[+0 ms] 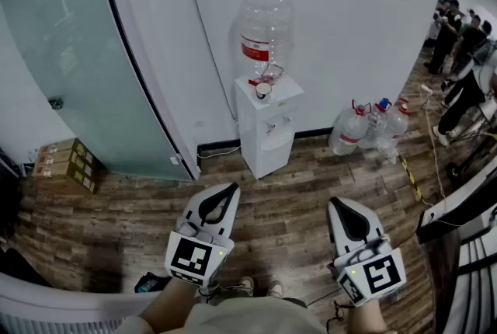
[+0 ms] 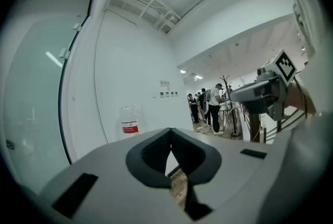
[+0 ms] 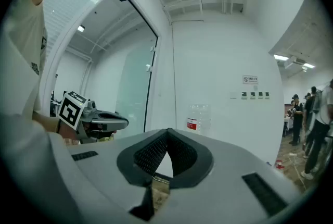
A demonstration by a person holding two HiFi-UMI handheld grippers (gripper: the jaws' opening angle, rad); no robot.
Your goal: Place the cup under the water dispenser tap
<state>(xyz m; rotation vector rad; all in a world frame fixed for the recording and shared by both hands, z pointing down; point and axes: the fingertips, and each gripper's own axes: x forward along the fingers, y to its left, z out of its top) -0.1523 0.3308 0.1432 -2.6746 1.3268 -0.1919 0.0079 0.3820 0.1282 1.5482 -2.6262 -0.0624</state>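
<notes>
A white water dispenser [image 1: 268, 126] stands against the wall with a clear bottle [image 1: 265, 33] upside down on top. A small dark-mouthed cup [image 1: 263, 91] sits on its top panel by the bottle's neck. The taps are in the recess lower down. My left gripper [image 1: 231, 189] and right gripper [image 1: 334, 204] hover over the wooden floor, well short of the dispenser and level. Both are shut and hold nothing. In the left gripper view the left gripper [image 2: 170, 133] has its jaws meeting at the tip, as has the right gripper [image 3: 167, 133] in its own view.
Several large water bottles [image 1: 373, 126] stand on the floor right of the dispenser. Cardboard boxes [image 1: 66, 165] lie at the left by a frosted glass door [image 1: 85, 53]. People [image 1: 454, 29] stand at the far right, beyond a striped floor strip [image 1: 411, 177].
</notes>
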